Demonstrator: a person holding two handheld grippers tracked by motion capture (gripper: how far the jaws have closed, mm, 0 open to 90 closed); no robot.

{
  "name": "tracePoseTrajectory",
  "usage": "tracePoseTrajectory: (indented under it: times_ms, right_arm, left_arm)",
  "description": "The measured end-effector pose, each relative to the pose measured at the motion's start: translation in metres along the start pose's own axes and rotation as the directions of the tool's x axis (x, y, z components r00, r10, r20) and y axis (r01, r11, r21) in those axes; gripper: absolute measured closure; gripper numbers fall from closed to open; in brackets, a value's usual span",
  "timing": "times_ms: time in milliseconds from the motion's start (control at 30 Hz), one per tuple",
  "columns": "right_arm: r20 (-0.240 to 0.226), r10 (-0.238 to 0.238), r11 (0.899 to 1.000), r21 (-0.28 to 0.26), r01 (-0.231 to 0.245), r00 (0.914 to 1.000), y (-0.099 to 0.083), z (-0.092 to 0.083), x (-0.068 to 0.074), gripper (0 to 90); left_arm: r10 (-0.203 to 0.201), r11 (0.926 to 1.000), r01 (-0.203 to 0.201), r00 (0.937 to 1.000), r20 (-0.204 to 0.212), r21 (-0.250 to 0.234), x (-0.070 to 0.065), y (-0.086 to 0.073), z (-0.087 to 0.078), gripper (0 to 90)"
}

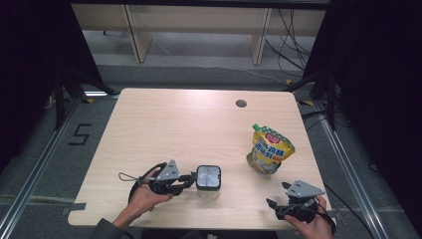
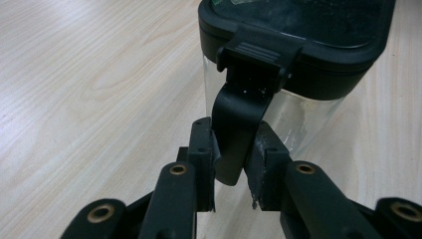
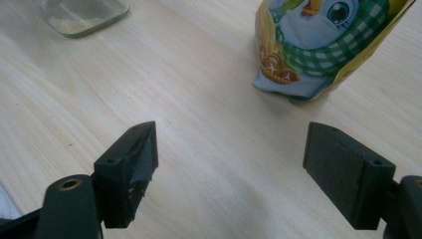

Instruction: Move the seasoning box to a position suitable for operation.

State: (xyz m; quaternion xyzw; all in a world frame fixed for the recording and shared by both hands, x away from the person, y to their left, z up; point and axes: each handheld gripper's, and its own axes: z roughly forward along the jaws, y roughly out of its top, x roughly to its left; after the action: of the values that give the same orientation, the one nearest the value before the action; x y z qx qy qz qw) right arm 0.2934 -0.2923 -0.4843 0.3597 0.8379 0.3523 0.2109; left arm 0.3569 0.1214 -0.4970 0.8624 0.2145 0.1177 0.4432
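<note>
**Jar latch caught between the left jaws**

High view: jar (image 1: 208, 178) upright near the table's (image 1: 164, 119) front edge, black lid on top. Left gripper (image 1: 189, 179) lying level at its left side, tips up against it, steered by the left hand (image 1: 147, 196). Right gripper (image 1: 273, 204) resting near the front right corner, held in the right hand (image 1: 311, 224), well apart from the jar. Snack pouch (image 1: 268, 149) standing upright beyond it.

Left gripper view: clear glass jar (image 2: 298, 119) just ahead, black lid (image 2: 308, 45) seated on it. Latch (image 2: 239, 124) hanging down from the lid's edge, tab caught between the two pads (image 2: 201, 149); jaws drawn close around it, touching or nearly so. Probably gripped there to pull the clasp free, the low level approach suiting a tab that hangs on the side wall.

Right gripper view: jaws standing wide apart, nothing between them, bare wood underneath. Pouch (image 3: 318, 55) ahead to the right, jar base (image 3: 82, 17) at the upper left. Likely parked, waiting its turn.
</note>
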Motion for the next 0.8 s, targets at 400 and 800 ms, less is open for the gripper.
tracePoseTrajectory:
  times_ms: [400, 800]
  right_arm:
    - [-0.011, -0.003, 1.000, 0.000, 0.003, 0.9999, -0.001, 0.000, 0.000, 22.7]
    - [-0.008, -0.007, 1.000, -0.003, 0.007, 0.9999, -0.003, 0.000, -0.003, 22.6]
  left_arm:
    - [0.022, 0.9997, -0.022, 0.9989, 0.041, -0.013, -0.013, 0.004, 0.006, 73.6]
    - [0.033, 0.9990, -0.031, 0.9966, 0.075, -0.033, -0.016, 0.007, 0.012, 70.1]
